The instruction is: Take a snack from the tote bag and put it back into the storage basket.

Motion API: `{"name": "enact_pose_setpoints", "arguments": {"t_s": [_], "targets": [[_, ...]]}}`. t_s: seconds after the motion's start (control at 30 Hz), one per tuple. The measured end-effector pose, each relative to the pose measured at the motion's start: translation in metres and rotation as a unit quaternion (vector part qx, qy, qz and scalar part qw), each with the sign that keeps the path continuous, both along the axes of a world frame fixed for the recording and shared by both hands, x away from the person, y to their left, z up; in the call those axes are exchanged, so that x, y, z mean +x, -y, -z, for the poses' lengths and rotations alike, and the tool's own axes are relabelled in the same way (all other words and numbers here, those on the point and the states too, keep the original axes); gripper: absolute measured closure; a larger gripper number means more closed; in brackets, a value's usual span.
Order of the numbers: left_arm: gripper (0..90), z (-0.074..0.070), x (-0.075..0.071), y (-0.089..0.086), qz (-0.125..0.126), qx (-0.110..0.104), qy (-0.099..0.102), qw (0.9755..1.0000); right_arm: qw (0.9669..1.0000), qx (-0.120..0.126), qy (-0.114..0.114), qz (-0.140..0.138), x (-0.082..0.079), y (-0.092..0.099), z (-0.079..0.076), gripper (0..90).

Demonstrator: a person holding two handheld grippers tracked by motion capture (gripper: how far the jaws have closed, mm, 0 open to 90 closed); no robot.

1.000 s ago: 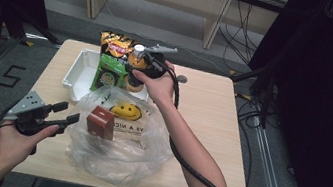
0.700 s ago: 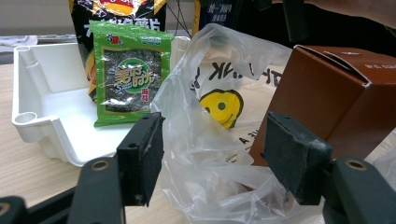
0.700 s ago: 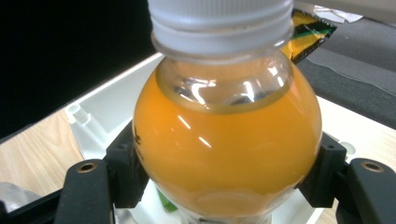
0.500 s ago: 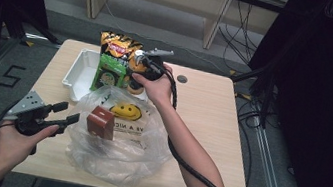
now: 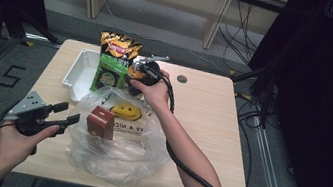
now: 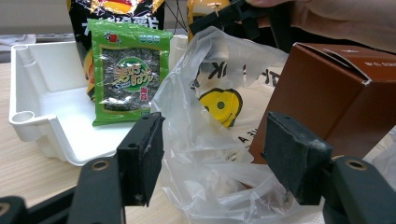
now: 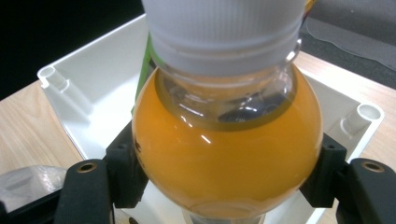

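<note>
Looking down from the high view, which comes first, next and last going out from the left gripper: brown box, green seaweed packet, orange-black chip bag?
1. Brown cardboard box, beside the left gripper, in the clear plastic bag.
2. Green seaweed packet, standing in the white tray.
3. Orange-black chip bag, behind the packet.

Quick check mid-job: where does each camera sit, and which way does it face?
High view: above the table, looking forward and down; both forearms show.
Left gripper view: on the left tongs, facing the plastic bag and brown box.
Right gripper view: on the right tongs, facing the juice bottle between them.
Shared: the white tray.
</note>
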State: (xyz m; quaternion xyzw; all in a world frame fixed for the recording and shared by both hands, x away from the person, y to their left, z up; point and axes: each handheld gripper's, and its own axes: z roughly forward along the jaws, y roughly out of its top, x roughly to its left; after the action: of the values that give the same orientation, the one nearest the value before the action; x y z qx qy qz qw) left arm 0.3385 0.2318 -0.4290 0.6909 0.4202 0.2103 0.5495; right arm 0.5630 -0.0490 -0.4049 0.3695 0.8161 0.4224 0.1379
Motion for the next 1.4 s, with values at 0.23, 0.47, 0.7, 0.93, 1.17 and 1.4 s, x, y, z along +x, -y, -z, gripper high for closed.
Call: {"name": "enact_pose_setpoints", "arguments": {"t_s": [0.23,0.47,0.7,0.93,1.17,1.4], "targets": [[37.6,0.001,0.001,0.0,0.003,-0.002,0.001,1.0,0.9998,-0.015,-0.016,0.001,0.001,-0.001,0.008,32.3],[37.6,0.001,0.0,0.001,0.001,0.001,-0.002,1.0,0.9994,-0.03,-0.014,-0.001,0.003,-0.002,0.016,32.2],[37.5,0.001,0.001,0.001,0.004,-0.001,-0.001,1.0,0.9994,-0.033,-0.007,0.007,0.005,-0.004,0.027,32.0],[37.4,0.001,0.001,0.001,0.003,0.0,0.0,1.0,0.9978,-0.062,-0.026,0.002,0.004,-0.003,0.031,31.4],[37.3,0.001,0.0,0.001,0.002,0.001,-0.003,1.0,0.9982,-0.058,-0.013,0.001,0.001,-0.004,0.024,23.5],[37.5,-0.001,-0.001,0.0,0.005,-0.006,0.008,0.9999,0.9986,-0.049,-0.018,0.001,-0.01,0.009,0.014,20.1]]}}
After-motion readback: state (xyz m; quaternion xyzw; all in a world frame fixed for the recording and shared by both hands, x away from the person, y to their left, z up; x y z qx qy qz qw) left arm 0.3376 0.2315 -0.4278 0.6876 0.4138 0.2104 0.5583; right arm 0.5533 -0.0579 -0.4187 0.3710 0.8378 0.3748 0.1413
